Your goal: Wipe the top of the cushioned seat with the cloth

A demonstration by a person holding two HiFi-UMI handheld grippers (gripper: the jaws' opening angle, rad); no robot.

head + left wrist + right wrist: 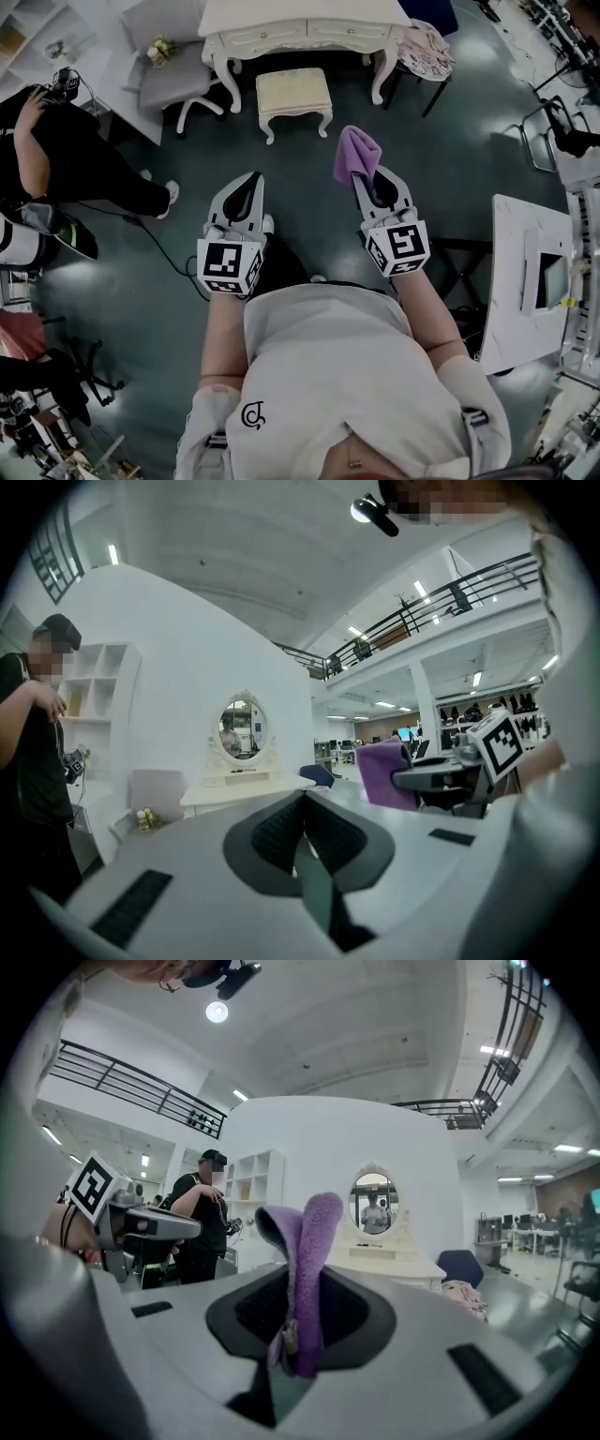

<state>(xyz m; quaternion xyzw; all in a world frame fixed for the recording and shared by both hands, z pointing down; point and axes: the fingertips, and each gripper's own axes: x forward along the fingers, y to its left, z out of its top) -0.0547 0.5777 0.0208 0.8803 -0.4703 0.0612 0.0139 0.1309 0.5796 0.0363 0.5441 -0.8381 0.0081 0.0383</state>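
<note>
Right gripper clamps purple cloth short of cushioned seat; left gripper closed, empty.

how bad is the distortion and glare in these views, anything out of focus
Head view: dim, edges bent by the wide lens, cushioned seat sharp. Left gripper view: strong fisheye, black corners, left gripper soft up close. Right gripper view: same fisheye, a lamp flares overhead, cloth slightly blurred.

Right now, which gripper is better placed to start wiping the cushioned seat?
Right: the right gripper is shut on the purple cloth; the left gripper is shut, empty. The cushioned seat lies ahead.
</note>
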